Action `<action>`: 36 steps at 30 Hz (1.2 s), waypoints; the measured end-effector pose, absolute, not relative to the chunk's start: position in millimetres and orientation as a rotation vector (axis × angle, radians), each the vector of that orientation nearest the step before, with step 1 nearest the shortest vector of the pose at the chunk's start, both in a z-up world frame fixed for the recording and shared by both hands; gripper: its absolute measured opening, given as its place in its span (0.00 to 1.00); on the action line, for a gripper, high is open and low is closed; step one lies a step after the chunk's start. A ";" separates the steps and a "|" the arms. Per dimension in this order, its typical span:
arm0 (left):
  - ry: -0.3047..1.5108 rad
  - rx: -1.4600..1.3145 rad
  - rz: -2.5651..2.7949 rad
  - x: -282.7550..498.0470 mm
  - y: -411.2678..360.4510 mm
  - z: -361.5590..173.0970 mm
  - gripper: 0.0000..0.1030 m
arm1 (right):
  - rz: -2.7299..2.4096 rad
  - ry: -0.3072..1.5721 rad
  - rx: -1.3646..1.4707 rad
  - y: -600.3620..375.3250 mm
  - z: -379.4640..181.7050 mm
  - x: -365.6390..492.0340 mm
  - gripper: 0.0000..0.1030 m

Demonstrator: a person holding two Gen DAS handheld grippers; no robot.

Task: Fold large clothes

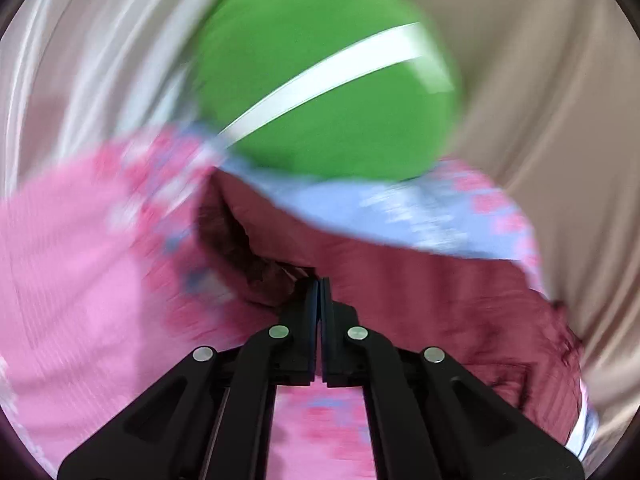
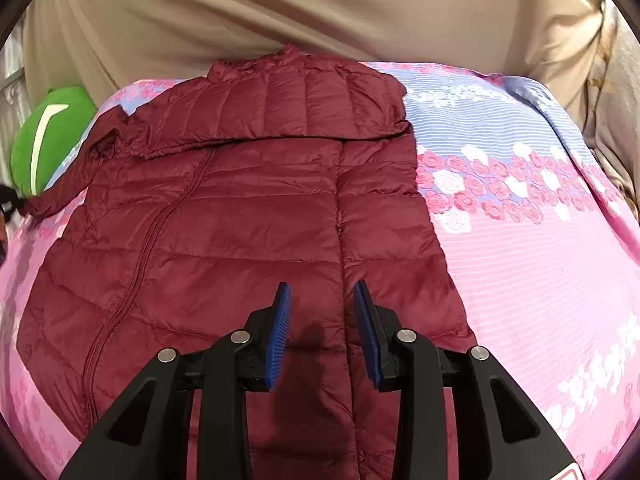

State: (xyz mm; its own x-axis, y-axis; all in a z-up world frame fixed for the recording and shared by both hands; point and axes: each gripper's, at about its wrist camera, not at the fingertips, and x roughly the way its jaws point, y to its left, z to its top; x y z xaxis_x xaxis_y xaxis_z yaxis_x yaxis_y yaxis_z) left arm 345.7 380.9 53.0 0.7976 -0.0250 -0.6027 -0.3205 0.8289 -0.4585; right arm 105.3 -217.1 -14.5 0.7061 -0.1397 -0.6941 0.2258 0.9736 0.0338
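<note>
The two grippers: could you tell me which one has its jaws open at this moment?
The right gripper: a clear gap separates its blue pads above the maroon jacket. The left gripper is shut, fingers meeting at the jacket's fabric.

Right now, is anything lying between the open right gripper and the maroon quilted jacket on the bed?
Nothing visible does. The right gripper hangs open directly over the maroon quilted jacket; the green cushion sits off at the jacket's far left.

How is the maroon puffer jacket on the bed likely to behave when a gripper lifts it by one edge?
The maroon puffer jacket will probably droop and bend rather than hold shape: its sleeve already lies folded across the chest. Its quilted, puffy panels suggest it is light for its bulk. The smooth, slightly shiny shell may slip between the pads and slide on the floral bedsheet.
</note>
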 end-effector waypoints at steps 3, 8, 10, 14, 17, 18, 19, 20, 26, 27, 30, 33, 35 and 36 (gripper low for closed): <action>0.501 -0.426 0.017 341.4 291.1 138.2 0.00 | -0.194 0.749 0.130 -217.1 -11.8 107.4 0.31; 0.411 -0.213 -0.278 334.5 110.1 216.6 0.00 | -0.155 0.735 0.153 -210.5 -12.1 117.0 0.31; 0.427 -0.136 -0.395 334.4 24.0 220.5 0.00 | -0.147 0.733 0.156 -210.3 -13.9 118.0 0.31; 0.549 -0.031 -0.523 343.7 -111.6 175.0 0.01 | -0.160 0.741 0.168 -223.0 -16.9 115.9 0.31; 0.713 0.022 -0.576 356.7 -190.7 101.8 0.13 | -0.161 0.755 0.198 -241.4 -17.7 113.2 0.33; 0.775 0.051 -0.569 358.9 -211.0 72.5 0.32 | -0.168 0.757 0.192 -246.7 -17.1 112.6 0.36; 0.799 0.062 -0.566 353.8 -217.4 59.0 0.40 | -0.181 0.756 0.179 -252.6 -16.0 111.8 0.38; 0.812 0.062 -0.569 349.5 -221.8 43.0 0.45 | -0.190 0.756 0.167 -257.4 -14.9 111.7 0.41; 0.740 0.013 -0.612 320.8 -157.0 47.8 0.87 | -0.174 0.718 0.167 -288.5 6.6 128.2 0.52; 0.717 -0.008 -0.599 319.5 -134.4 52.0 0.89 | -0.159 0.706 0.172 -291.1 11.1 134.9 0.55; 0.711 -0.066 -0.505 325.9 -65.1 62.4 0.89 | -0.083 0.689 0.200 -297.6 22.6 167.2 0.66; 0.762 -0.194 -0.382 349.8 8.5 54.4 0.89 | -0.030 0.703 0.265 -302.9 26.2 217.5 0.68; 0.803 -0.298 -0.300 365.5 52.3 43.4 0.88 | 0.002 0.726 0.334 -304.8 23.0 245.0 0.69; 0.815 -0.351 -0.271 372.7 71.5 37.8 0.88 | 0.021 0.740 0.365 -304.4 20.4 258.7 0.69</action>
